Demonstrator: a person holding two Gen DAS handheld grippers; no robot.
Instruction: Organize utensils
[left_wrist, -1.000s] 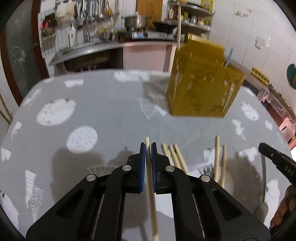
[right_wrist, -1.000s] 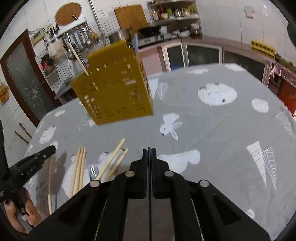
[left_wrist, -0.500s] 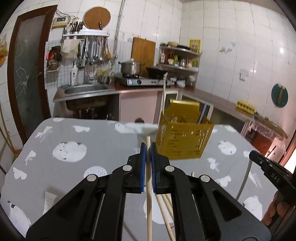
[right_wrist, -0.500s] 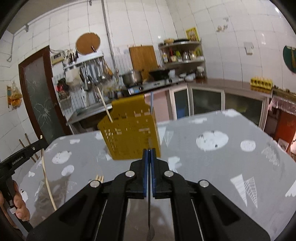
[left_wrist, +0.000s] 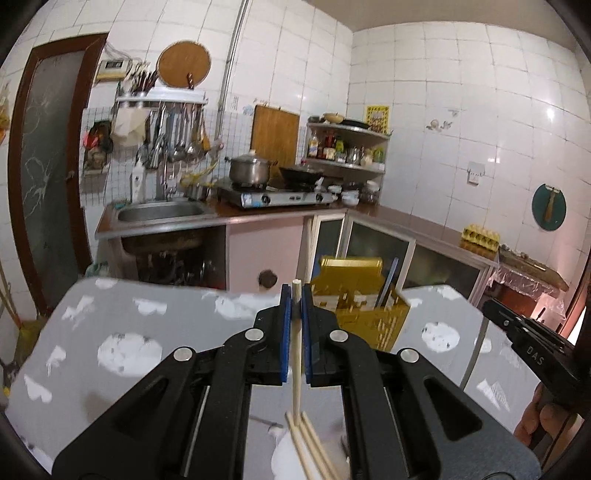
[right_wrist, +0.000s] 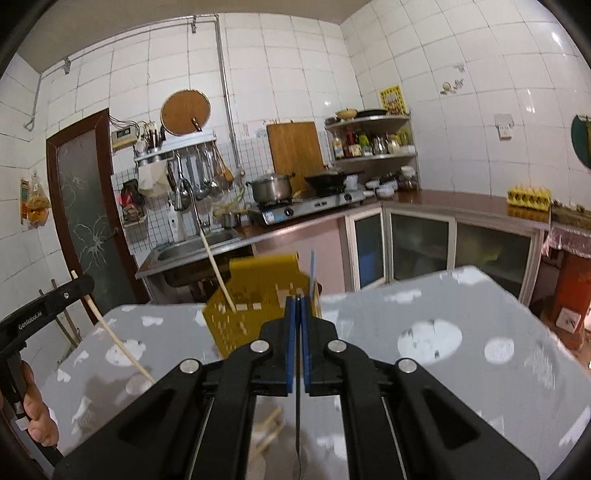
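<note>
Left wrist view: the left hand-held gripper (left_wrist: 294, 295) is clamped on a wooden chopstick (left_wrist: 296, 354) that hangs through its pads above loose chopsticks (left_wrist: 314, 450) on the counter (left_wrist: 129, 321). The right hand-held gripper (right_wrist: 297, 306) is closed on a thin dark utensil (right_wrist: 297, 424), type unclear. The yellow basket (right_wrist: 258, 295) stands ahead at mid-counter, one stick already in it. The step looks like carrying both pieces to it; next, each must be brought over the rim, tipped upright and released.
</note>
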